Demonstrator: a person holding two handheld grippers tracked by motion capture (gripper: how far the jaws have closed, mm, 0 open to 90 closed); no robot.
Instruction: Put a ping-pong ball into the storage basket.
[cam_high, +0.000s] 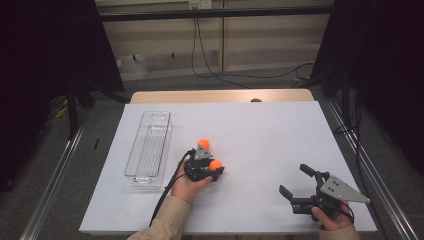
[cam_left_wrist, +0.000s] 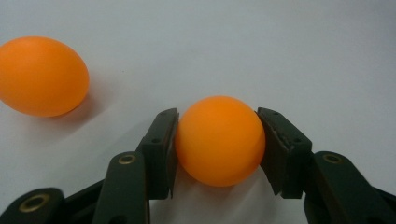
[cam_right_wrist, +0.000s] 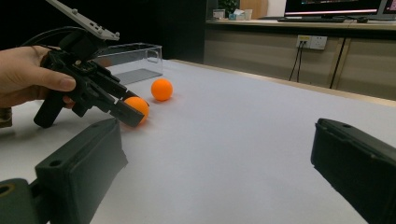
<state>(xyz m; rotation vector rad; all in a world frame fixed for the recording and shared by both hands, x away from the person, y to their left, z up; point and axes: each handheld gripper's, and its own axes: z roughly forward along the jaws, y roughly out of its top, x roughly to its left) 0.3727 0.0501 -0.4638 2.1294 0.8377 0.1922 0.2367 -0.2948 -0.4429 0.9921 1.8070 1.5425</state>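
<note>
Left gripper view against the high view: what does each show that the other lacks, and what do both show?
Left gripper view: both pads pressing the sides of the held orange ball. High view: the clear tray, the white table, and the right gripper with jaws apart. Both: the held ball and the second orange ball lying free.

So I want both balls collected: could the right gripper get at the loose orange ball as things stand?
Probably yes. The right gripper is open, with bare table between it and the loose ball. The left gripper, shut on the other ball, sits just beside it.
</note>
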